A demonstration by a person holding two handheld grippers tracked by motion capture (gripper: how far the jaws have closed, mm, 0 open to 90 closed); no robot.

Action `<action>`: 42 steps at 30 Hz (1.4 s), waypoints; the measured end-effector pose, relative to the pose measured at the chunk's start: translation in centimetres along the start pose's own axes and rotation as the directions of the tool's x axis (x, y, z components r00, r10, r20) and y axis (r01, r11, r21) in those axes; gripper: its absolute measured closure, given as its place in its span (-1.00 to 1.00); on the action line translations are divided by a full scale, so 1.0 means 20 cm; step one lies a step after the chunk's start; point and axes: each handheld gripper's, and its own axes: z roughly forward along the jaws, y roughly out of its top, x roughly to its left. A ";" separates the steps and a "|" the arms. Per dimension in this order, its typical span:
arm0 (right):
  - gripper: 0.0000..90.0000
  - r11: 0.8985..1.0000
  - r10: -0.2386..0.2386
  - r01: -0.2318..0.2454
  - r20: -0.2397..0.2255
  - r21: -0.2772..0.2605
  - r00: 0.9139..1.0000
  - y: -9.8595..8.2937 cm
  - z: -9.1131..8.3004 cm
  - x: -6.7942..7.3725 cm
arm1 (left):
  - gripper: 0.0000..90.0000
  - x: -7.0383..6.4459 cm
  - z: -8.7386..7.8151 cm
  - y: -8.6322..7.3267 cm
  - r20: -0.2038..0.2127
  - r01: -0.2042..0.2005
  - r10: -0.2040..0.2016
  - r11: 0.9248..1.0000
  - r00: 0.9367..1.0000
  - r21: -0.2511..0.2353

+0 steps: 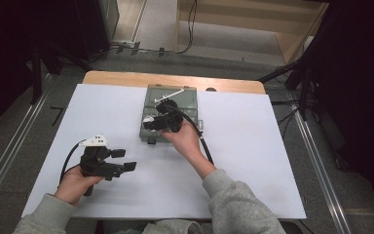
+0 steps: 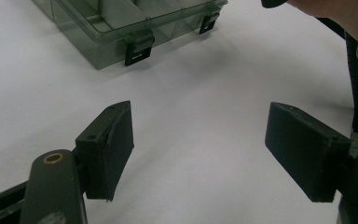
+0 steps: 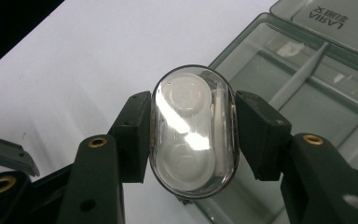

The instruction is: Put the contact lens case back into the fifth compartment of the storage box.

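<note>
Clear case; smoky-grey box

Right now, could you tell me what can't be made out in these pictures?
- High view: the clear oval case sits behind the right gripper and hand.
- Right gripper view: the organiser box is cut off by the edge.
- Left gripper view: its interior is hazy behind tinted walls.
</note>
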 end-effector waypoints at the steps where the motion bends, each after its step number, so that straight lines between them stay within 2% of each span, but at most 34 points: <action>1: 0.04 1.000 0.000 0.000 0.002 0.000 1.000 0.00 0.01 0.00 | -0.46 0.00 0.00 0.00 -0.001 -0.003 0.003 1.000 1.000 0.003; 13: 0.04 1.000 -0.002 0.002 0.002 0.005 1.000 0.01 0.08 0.04 | -0.46 0.00 0.00 0.00 -0.003 -0.008 0.008 1.000 1.000 0.001; 20: 0.04 1.000 -0.006 0.006 0.017 -0.003 1.000 0.00 0.12 0.05 | -0.46 0.00 0.00 0.00 -0.002 -0.011 0.011 1.000 1.000 0.002; 25: 0.04 1.000 0.002 -0.002 0.029 -0.006 1.000 -0.01 0.13 0.03 | -0.46 0.00 0.00 0.00 -0.002 -0.011 0.011 1.000 1.000 0.002; 31: 0.02 1.000 0.015 -0.015 0.015 -0.011 1.000 -0.02 0.13 0.00 | -0.46 0.00 0.00 0.00 -0.001 -0.009 0.009 1.000 1.000 0.002; 37: -0.20 1.000 -0.005 0.006 0.032 -0.016 0.999 -0.02 0.12 0.01 | -0.46 0.00 0.00 0.00 -0.004 -0.011 0.011 1.000 1.000 0.003; 42: -0.26 1.000 -0.021 0.022 0.047 -0.019 0.999 -0.02 0.08 0.00 | -0.46 0.00 0.00 0.00 -0.007 -0.010 0.010 1.000 1.000 0.002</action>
